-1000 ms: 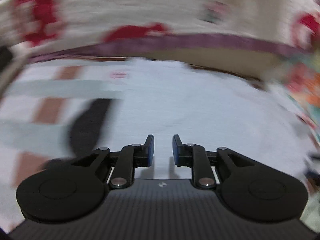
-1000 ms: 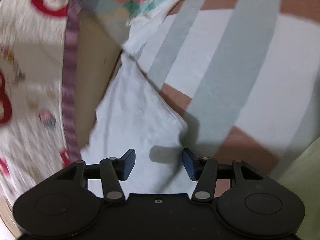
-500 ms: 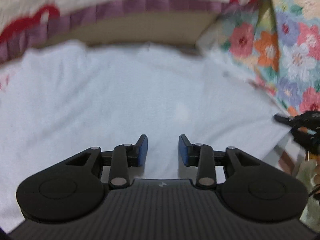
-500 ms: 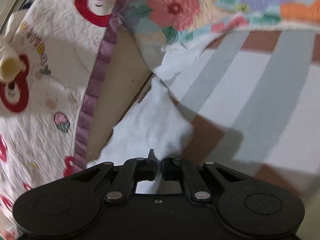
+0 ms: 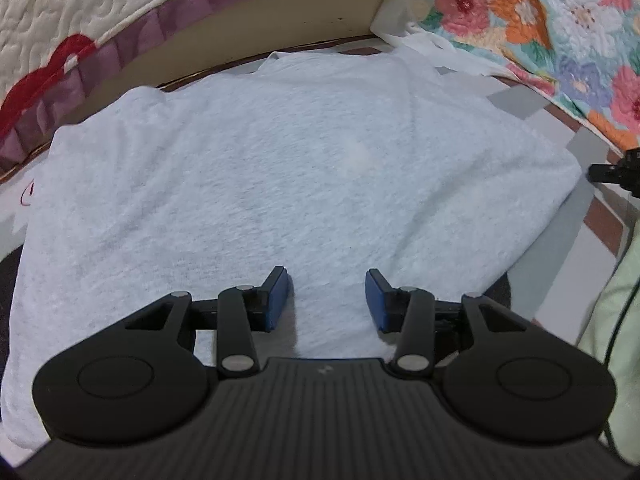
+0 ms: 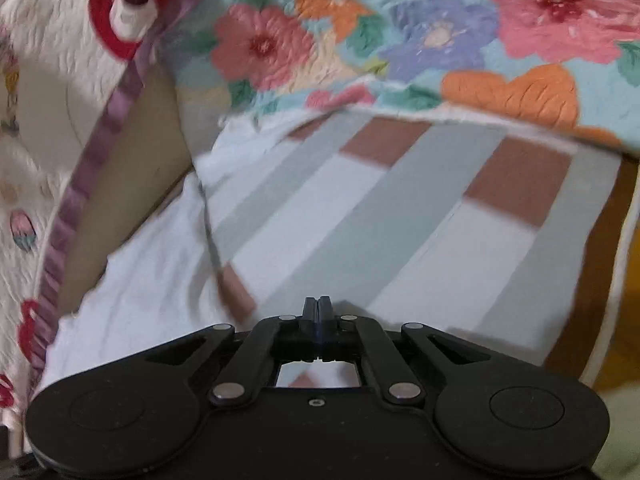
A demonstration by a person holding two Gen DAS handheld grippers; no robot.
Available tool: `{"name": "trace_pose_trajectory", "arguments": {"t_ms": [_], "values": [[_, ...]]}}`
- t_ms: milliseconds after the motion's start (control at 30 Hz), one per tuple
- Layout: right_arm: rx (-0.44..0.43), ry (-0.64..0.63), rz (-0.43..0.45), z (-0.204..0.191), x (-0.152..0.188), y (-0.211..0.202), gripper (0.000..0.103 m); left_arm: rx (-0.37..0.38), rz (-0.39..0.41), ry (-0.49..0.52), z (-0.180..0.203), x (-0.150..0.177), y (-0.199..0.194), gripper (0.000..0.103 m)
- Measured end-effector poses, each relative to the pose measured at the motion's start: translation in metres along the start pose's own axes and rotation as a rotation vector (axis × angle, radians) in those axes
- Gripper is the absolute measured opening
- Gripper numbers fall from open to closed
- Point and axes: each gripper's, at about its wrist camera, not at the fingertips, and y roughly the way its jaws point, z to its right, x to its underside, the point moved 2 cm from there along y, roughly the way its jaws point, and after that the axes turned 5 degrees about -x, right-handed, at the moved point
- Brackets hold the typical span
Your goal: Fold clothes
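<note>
Hovering with jaws apart, the left hand-held gripper [image 5: 326,294] centres low over the white garment [image 5: 280,184], spread flat on the striped mat [image 6: 400,216]; the right hand-held gripper [image 6: 317,309] is closed (nothing visibly pinched), lower centre.

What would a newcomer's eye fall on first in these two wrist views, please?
Probably the pale grey garment spread flat across the left wrist view, with the open left gripper over its near edge. Next, the bright floral quilt across the top of the right wrist view, above a striped sheet and the shut right gripper.
</note>
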Motion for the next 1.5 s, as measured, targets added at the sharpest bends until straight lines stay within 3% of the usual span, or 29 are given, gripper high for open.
{"name": "trace_pose_trajectory", "arguments": {"t_ms": [133,233,267,400,567,667,700,800,833,867,900,1000,1067,1167,1300,1500], "values": [[-0.005,-0.006,-0.025,0.005,-0.008,-0.005,0.008,0.118,0.046,-0.025,0.006,-0.01,-0.002,0.05],[-0.008,-0.01,-0.044,0.008,-0.014,-0.009,0.029,0.154,0.102,0.01,0.018,-0.021,0.001,0.051],[-0.009,-0.012,-0.051,0.01,-0.016,-0.01,0.041,0.163,0.119,0.024,0.022,-0.025,0.003,0.052],[-0.068,0.17,-0.134,0.009,0.009,0.001,0.058,0.162,0.126,0.033,0.029,-0.039,0.017,0.056],[-0.091,0.196,-0.044,-0.002,0.014,0.023,0.068,0.195,0.042,-0.132,0.015,-0.037,0.034,0.056],[-0.188,0.263,0.009,-0.004,0.02,0.041,0.071,0.171,0.064,-0.188,0.007,-0.047,0.035,0.056],[-0.178,0.255,0.027,-0.009,0.021,0.045,0.072,0.169,0.075,-0.202,0.005,-0.051,0.035,0.056],[-0.148,0.22,0.073,-0.021,0.021,0.056,0.072,0.161,0.108,-0.247,-0.002,-0.062,0.034,0.056],[-0.15,0.21,0.07,-0.022,0.018,0.06,0.067,0.159,0.119,-0.262,-0.004,-0.066,0.034,0.056],[-0.152,0.2,0.067,-0.022,0.015,0.063,0.03,0.156,0.13,-0.276,-0.006,-0.069,0.033,0.056],[-0.154,0.19,0.063,-0.022,0.012,0.067,0.011,0.139,0.134,-0.264,-0.005,-0.067,0.034,0.056],[-0.224,0.048,0.036,-0.036,-0.004,0.057,0.01,0.116,0.157,-0.218,0.0,-0.055,0.037,0.059],[-0.215,-0.174,0.025,-0.059,-0.013,0.047,0.01,0.096,0.162,-0.178,0.004,-0.05,0.041,0.061],[-0.245,-0.161,0.024,-0.068,-0.017,0.043,0.009,0.083,0.126,-0.171,0.007,-0.05,0.05,0.061],[-0.284,-0.138,0.022,-0.08,-0.023,0.037,0.009,0.16,0.062,-0.23,0.012,-0.048,0.051,0.061],[-0.338,-0.132,-0.032,-0.092,-0.029,0.035,0.009,0.211,0.042,-0.156,0.026,-0.041,0.046,0.061]]}}
